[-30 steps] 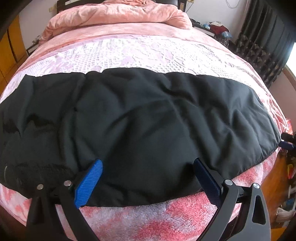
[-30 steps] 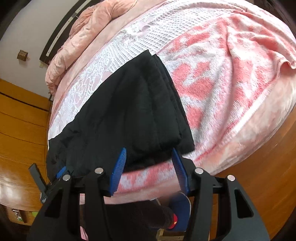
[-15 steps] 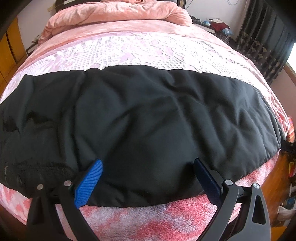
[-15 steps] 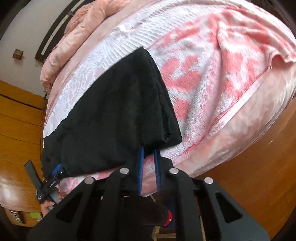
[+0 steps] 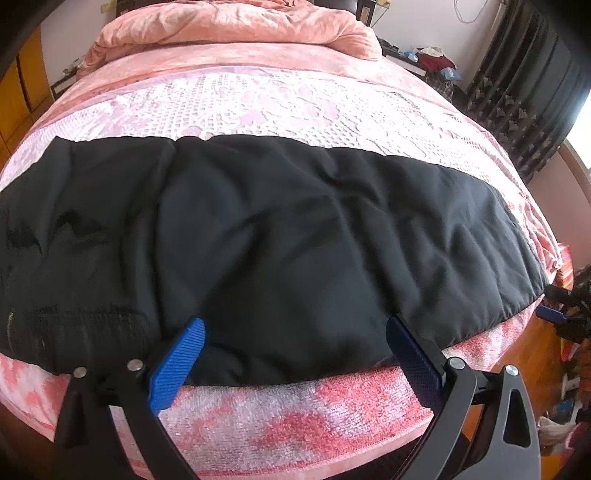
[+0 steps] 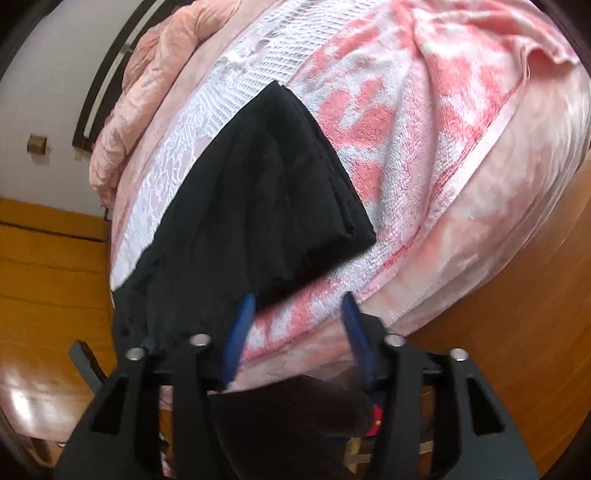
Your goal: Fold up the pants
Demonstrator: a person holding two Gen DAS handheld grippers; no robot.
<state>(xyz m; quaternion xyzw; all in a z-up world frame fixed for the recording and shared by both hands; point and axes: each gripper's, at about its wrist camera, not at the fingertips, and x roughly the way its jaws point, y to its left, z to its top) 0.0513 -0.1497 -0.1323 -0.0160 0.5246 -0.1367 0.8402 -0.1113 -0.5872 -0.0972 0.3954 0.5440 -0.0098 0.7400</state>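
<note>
Black pants (image 5: 280, 240) lie flat across the foot of the bed (image 5: 258, 99), folded lengthwise, waist end left, cuffs right. The left gripper (image 5: 295, 343) is spread wide, holding nothing, its blue pads over the near edge at mid-length. The right gripper (image 6: 295, 314) is parted, holding nothing, just short of the cuff corner on the pink towel (image 6: 406, 147). Judgement: the next fold goes best if each gripper bites all layers at the near edge before lifting, keeping the edges aligned.

A pink-and-white towel (image 5: 295, 417) is spread over the bed (image 6: 517, 177) — a crumpled pink duvet (image 5: 236, 26) is heaped at its head (dark curtains (image 5: 524, 81) beyond)
</note>
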